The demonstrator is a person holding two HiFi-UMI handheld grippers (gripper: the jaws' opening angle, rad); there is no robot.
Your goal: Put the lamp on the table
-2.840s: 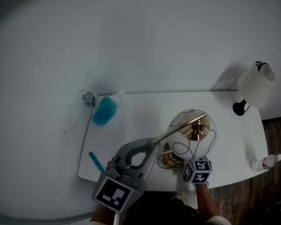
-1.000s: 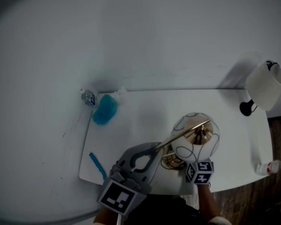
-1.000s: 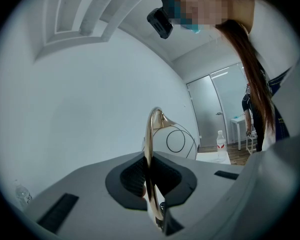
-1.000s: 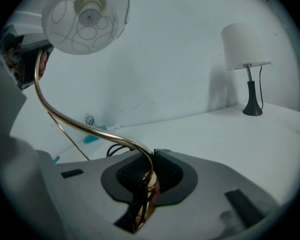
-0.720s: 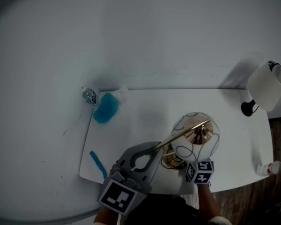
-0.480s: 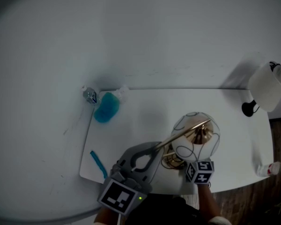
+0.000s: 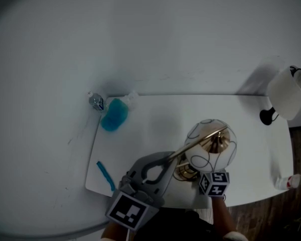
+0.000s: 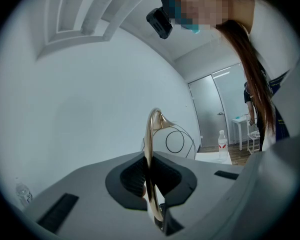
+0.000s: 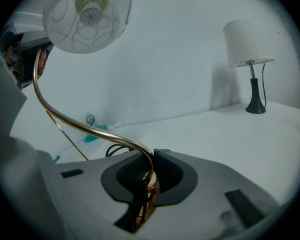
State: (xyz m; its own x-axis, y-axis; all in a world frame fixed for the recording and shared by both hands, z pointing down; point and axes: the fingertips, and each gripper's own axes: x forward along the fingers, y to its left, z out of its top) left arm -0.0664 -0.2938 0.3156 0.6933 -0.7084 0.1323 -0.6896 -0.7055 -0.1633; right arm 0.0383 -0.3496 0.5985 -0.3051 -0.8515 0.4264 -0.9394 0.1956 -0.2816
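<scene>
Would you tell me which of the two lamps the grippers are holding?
The gold lamp with the globe shade, clamped by the left gripper and right gripper; the black-footed lamp stands alone.

The right gripper (image 9: 148,180) had its fingers (image 9: 176,176) clamped on the curved brass stem (image 9: 93,130) of the globe lamp (image 9: 87,16), its patterned shade high above. Farther off on the white counter (image 9: 215,134), a white-shaded table lamp (image 9: 249,54) stood near the wall.

Two lamps: a globe lamp (image 7: 210,144) by the desk's (image 7: 155,124) front edge, a white-shaded lamp (image 7: 287,92) at its far right corner. Two bottles: a small bottle (image 7: 95,102) at the far left corner, a red-labelled bottle (image 7: 287,181) beside the right edge. One blue brush (image 7: 113,115), one blue pen (image 7: 105,175).
</scene>
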